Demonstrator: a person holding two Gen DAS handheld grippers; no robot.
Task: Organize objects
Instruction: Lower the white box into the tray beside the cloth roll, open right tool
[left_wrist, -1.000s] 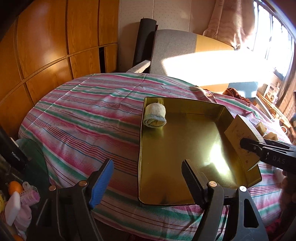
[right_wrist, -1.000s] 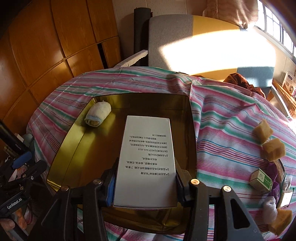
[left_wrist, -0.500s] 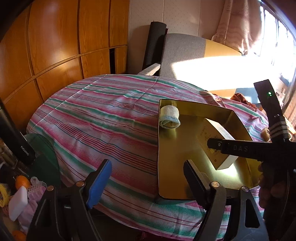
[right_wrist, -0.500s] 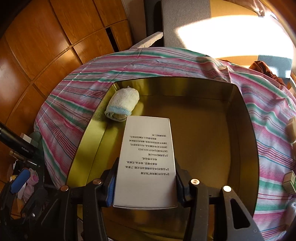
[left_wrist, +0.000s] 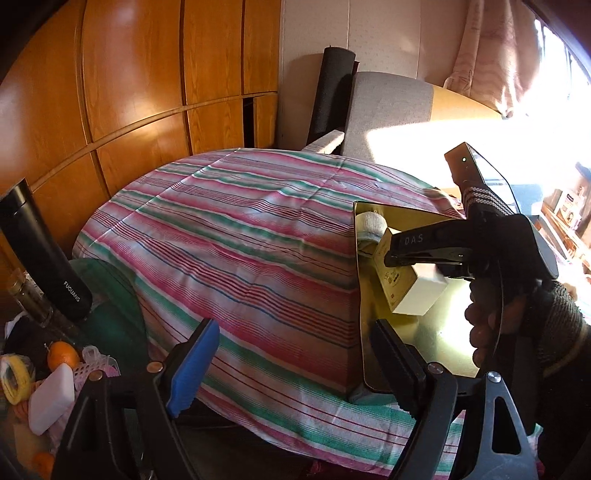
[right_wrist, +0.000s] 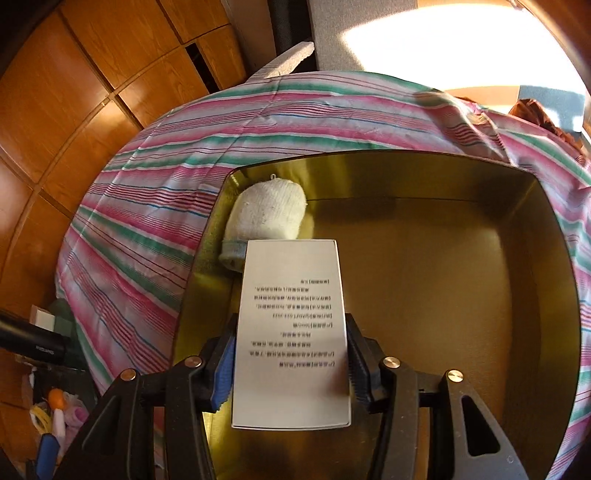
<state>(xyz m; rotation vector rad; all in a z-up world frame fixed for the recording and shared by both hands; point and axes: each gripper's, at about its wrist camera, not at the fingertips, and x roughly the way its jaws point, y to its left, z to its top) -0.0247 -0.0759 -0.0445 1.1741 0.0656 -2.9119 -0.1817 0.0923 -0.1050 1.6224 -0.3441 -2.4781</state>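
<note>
Right gripper (right_wrist: 291, 363): jaws clenched on a white box (right_wrist: 291, 332) with printed text, one pad against each long side; the log-side widening of the last half second is slight, and the pads read as pressing on the box in the right wrist view; the box hangs tilted inside the gold tray (right_wrist: 461, 288), its far end just beside a rolled white sock (right_wrist: 267, 218); the sock lies in the tray's far left corner against the wall; whether box and sock touch cannot be told.

Left gripper (left_wrist: 291, 363): released; jaws have just been opening; nothing between them; it hovers over the near edge of the striped cloth (left_wrist: 240, 240), left of the tray (left_wrist: 360, 314).

In the left wrist view, the right gripper (left_wrist: 391, 254) reaches in from the right, carried by a hand (left_wrist: 495, 325); the box (left_wrist: 410, 288) is low over the tray floor.

A black flask (left_wrist: 44, 258) stands at the left, off the cloth.
</note>
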